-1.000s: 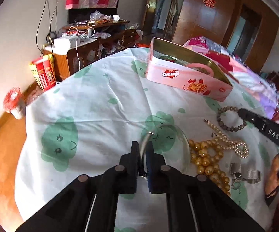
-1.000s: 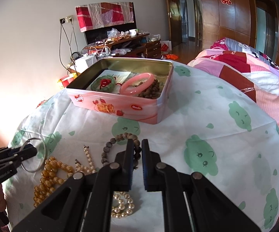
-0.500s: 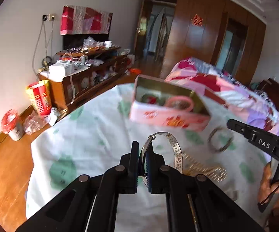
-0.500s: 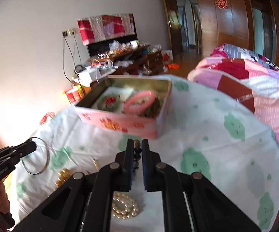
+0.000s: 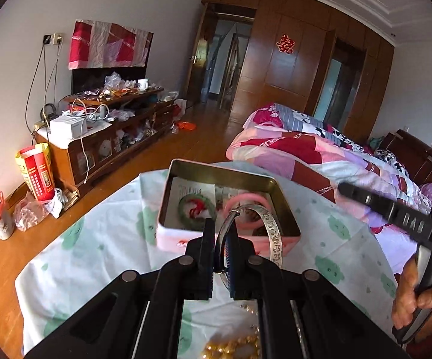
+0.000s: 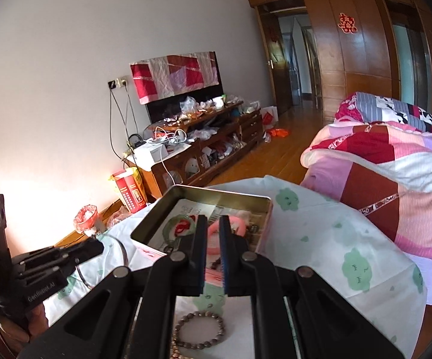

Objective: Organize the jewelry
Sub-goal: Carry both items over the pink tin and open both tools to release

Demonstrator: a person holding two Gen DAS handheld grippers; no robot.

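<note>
Left gripper (image 5: 221,233), jaws clamped on a silver bangle (image 5: 271,233), hangs before the tin (image 5: 168,197) at frame centre. Right gripper (image 6: 213,224): jaws narrow, apparently empty. Next, judged: carry the bangle over the rim and release.

The tin (image 5: 227,240) stands on the table (image 5: 111,239). Inside it, one bangle (image 5: 196,209) lies left of another (image 5: 245,206). A bead bracelet (image 6: 199,330) lies before the tin.

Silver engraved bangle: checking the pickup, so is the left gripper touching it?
Touching. The left wrist view shows the left gripper clamped on the silver engraved bangle.
</note>
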